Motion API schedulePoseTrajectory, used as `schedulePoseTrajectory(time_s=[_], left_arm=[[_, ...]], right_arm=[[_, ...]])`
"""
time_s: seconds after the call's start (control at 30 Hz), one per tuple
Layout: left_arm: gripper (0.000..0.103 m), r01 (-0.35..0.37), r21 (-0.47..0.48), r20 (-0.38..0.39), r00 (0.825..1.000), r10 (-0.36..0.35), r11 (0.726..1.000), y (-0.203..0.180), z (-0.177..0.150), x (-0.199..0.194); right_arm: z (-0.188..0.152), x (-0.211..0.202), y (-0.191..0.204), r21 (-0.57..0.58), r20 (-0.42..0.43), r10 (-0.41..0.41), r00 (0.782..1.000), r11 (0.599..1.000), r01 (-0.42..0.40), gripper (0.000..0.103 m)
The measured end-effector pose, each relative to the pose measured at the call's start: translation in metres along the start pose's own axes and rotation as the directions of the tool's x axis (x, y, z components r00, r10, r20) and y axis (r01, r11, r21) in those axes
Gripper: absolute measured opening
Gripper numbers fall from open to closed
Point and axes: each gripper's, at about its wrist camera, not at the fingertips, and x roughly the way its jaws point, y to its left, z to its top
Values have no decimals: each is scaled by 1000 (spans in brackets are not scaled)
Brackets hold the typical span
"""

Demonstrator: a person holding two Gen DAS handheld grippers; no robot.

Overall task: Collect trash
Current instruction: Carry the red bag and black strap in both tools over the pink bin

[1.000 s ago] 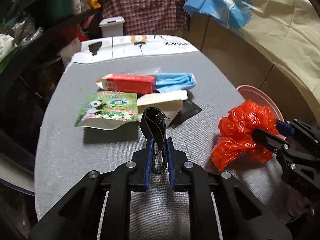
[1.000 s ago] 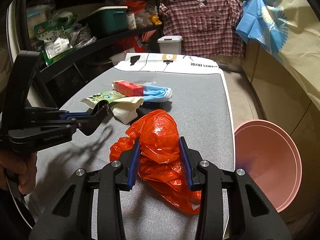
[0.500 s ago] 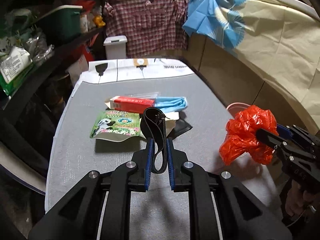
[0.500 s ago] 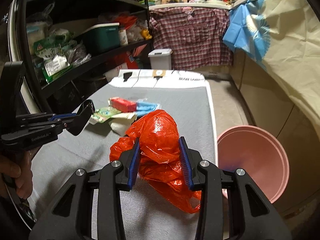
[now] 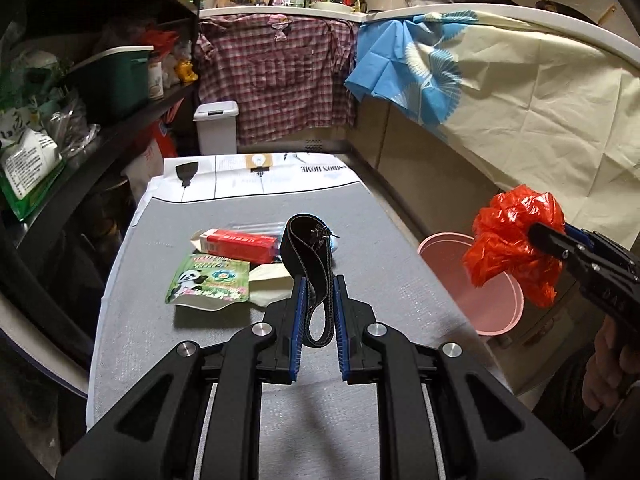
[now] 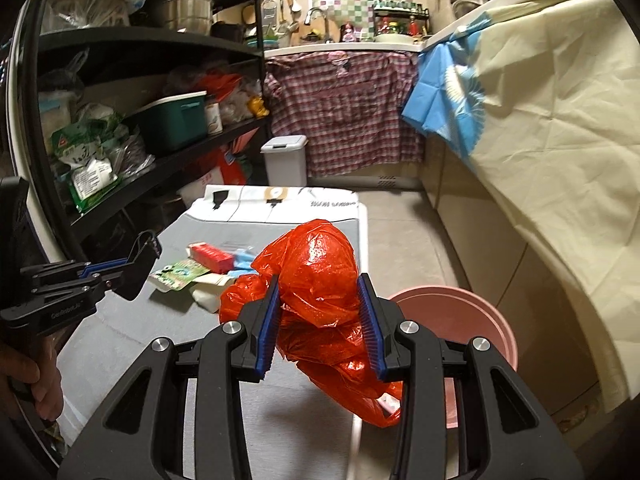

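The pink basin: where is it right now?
The pink basin stands on the floor off the grey table's right edge, in the right wrist view just beyond the red plastic bag clamped in the right gripper.

Each scene is viewed along a hand-held tool, angled down across the table (image 5: 400, 280) toward the checked cloth (image 6: 344, 116). The table, litter and pink basin (image 6: 472, 316) are shared by both views.

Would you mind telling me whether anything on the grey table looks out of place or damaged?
Yes: a red carton lies on its side with an end flap open, a panda pouch and a crumpled pale wrapper piled beside it. That is loose litter on the table, not spilled contents; nothing looks broken.
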Motion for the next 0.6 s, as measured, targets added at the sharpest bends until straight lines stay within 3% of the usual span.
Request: schedulePoseTrajectory(time_s=[0.6], left_arm=[[14,32,26,-4,999,-32,999,-31,8,17]], right_arm=[[14,-6,-95,133,46,-125,991,984,118,38]])
